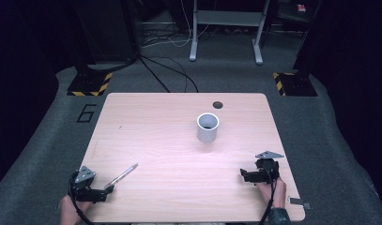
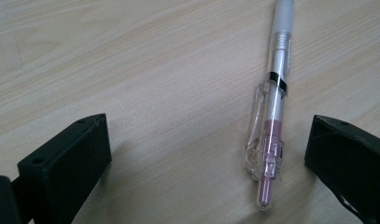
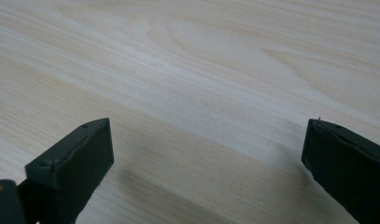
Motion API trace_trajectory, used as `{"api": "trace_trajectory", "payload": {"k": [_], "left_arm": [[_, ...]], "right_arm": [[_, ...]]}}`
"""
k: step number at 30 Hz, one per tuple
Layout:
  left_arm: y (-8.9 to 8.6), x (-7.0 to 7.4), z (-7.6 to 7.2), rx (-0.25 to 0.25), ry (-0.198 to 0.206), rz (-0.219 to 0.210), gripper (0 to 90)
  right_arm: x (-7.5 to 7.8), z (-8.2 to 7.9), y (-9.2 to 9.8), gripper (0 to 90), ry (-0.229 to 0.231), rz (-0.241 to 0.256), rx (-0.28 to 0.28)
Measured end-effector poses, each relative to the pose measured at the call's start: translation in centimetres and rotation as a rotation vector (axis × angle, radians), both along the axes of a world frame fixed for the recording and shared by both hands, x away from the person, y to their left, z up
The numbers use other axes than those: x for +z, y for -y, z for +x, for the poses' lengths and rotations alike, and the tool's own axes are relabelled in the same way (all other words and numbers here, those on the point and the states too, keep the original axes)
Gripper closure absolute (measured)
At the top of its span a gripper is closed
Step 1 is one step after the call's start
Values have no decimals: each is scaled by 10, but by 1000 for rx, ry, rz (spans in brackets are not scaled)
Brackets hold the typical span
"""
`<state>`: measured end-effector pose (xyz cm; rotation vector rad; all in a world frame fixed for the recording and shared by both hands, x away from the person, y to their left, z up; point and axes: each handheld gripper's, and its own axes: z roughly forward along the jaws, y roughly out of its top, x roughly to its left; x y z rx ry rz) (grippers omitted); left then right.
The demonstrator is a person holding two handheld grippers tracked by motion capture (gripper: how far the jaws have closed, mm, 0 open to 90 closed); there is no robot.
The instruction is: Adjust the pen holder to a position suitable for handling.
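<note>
Left tongs (image 2: 206, 154) wide around unlabelled pen (image 2: 271, 126) on table (image 2: 131, 56).

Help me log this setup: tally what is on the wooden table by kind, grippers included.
Pens: 1, the clear pen lying flat between the open jaws of the left gripper
Cups: 1, the white cup standing upright
Grippers: 2, left gripper and right gripper
Total: 4

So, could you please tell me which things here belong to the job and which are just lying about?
In the job:
- pen, lying flat on the table, between the open left gripper jaws
- white cup, upright, likely where the pen goes
- right gripper, open over bare wood

Lying about:
- floor cables
- grey desk frame
</note>
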<state>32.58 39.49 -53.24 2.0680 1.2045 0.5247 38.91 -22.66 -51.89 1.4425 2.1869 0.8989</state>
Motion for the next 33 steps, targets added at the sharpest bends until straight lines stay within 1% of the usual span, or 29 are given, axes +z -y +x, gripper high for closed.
{"api": "trace_trajectory", "payload": {"k": [2,3,4,6,7,11,12,13,14,15,17,18,19,20,22,23,24,25,26,27,28,29,32,33], "left_arm": [[0,0,0,0,0,0,2],[0,0,0,0,0,0,2],[0,0,0,0,0,1,3],[0,0,0,0,0,1,3],[0,0,0,0,0,0,3],[0,0,0,-1,0,1,3],[0,0,0,0,0,0,3],[0,0,0,-4,-2,6,2],[0,0,0,0,0,0,3],[0,0,0,0,0,0,3],[0,0,0,0,0,0,3],[0,0,0,-4,-2,6,3],[0,0,-1,-4,-10,4,3],[0,0,0,1,-7,-2,3],[0,0,0,-5,-7,7,3],[0,0,-1,0,-4,1,3],[0,0,0,-5,-7,8,3],[0,0,0,-1,-4,1,3],[0,0,0,-4,-7,7,3],[0,0,-1,-1,-5,1,3],[0,0,-1,-2,-5,3,3],[0,0,-1,1,-4,-2,3],[0,0,0,-4,-6,6,3],[0,0,0,-5,-6,7,3]], "right_arm": [[6,1,-4,10,2,15,-7],[6,1,-4,10,2,15,-7],[13,3,-6,10,18,25,11],[18,5,-10,7,18,37,31],[21,6,-12,5,11,48,25],[31,14,-24,1,15,74,42],[33,16,-26,1,16,79,54],[36,17,-29,1,9,83,55],[38,21,-32,1,19,76,66],[39,22,-35,1,7,84,68],[41,24,-38,1,11,89,74],[43,27,-43,1,12,82,84],[45,29,-45,1,8,82,94],[48,32,-51,1,8,86,102],[50,35,-56,1,12,86,112],[52,38,-59,1,10,94,114],[54,40,-62,0,8,89,124],[55,42,-64,0,16,81,135],[57,44,-67,0,15,87,136],[58,46,-70,0,14,94,137],[60,48,-72,0,11,91,136],[60,51,-74,0,19,86,150],[64,61,-82,0,12,80,169],[65,62,-84,0,4,87,163]]}}
